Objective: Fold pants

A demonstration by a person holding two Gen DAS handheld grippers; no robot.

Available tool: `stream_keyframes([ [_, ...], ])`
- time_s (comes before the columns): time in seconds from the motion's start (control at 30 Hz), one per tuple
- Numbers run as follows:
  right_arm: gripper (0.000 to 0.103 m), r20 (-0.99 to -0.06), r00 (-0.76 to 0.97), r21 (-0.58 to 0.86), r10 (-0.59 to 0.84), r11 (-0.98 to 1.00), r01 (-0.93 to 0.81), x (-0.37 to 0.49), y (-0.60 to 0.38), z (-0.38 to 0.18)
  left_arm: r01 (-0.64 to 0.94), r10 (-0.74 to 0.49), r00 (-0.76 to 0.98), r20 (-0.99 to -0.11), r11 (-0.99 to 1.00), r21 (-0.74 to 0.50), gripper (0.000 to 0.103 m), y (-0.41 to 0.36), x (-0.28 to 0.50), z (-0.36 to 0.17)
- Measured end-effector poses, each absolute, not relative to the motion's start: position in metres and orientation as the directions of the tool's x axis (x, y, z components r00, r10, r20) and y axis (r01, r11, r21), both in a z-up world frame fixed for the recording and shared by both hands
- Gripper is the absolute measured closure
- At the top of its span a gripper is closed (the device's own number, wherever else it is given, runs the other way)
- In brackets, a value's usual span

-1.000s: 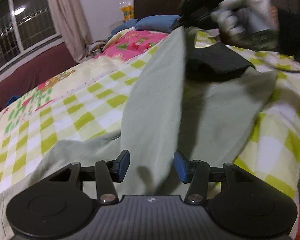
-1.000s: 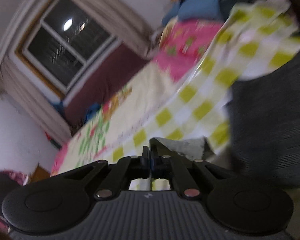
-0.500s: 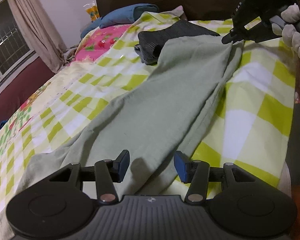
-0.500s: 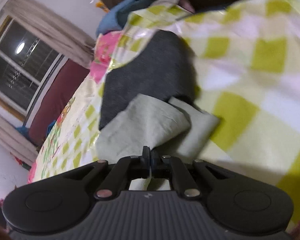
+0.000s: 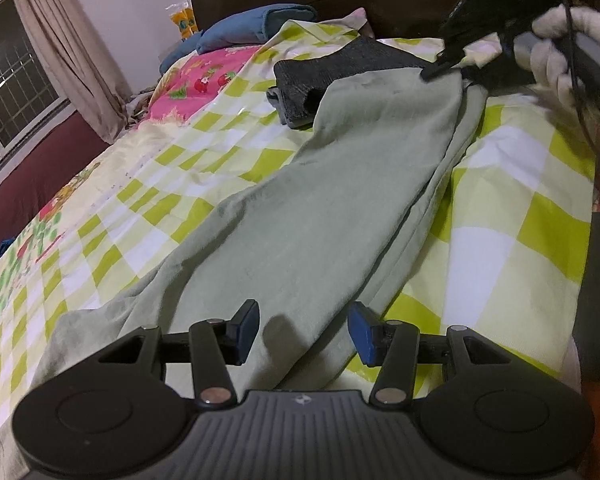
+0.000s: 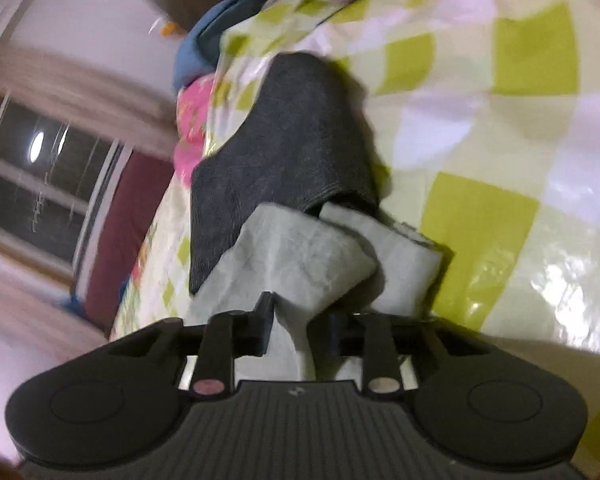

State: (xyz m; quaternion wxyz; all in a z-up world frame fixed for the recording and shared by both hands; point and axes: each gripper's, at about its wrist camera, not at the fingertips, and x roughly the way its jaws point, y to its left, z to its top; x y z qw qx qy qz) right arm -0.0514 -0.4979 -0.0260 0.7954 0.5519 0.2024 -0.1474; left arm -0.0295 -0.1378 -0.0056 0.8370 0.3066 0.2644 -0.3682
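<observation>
Pale green pants (image 5: 320,208) lie lengthwise on the checked bedspread (image 5: 520,200), folded into 1 long strip with 2 leg ends stacked at the far end, touching a dark folded garment (image 5: 340,68). Left gripper (image 5: 303,332) hovers low over the near end, jaws spread wide, nothing between them; likely poised to pinch there. Right gripper (image 6: 300,324) sits at the far end, jaws parted with cloth lying loose between, which looks like a release rather than a hold.
</observation>
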Motion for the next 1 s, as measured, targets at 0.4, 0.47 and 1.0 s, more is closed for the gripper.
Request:
stream_keyframes([
  [0.4, 0.098, -0.547, 0.833, 0.749, -0.080, 0.397, 0.530, -0.080, -0.491, -0.029, 0.786, -0.458, 0.578, -0.675, 0.533, 0.312, 0.040, -0.139, -0.029, -0.013],
  [0.47, 0.095, -0.540, 0.837, 0.764, -0.082, 0.369, 0.529, -0.081, -0.493, -0.031, 0.787, -0.458, 0.578, -0.675, 0.532, 0.313, 0.039, -0.138, -0.029, -0.013],
  [1.0, 0.084, -0.557, 0.829, 0.775, -0.049, 0.327, 0.541, -0.064, -0.515, -0.034, 0.788, -0.466, 0.576, -0.672, 0.534, 0.305, 0.039, -0.143, -0.025, -0.012],
])
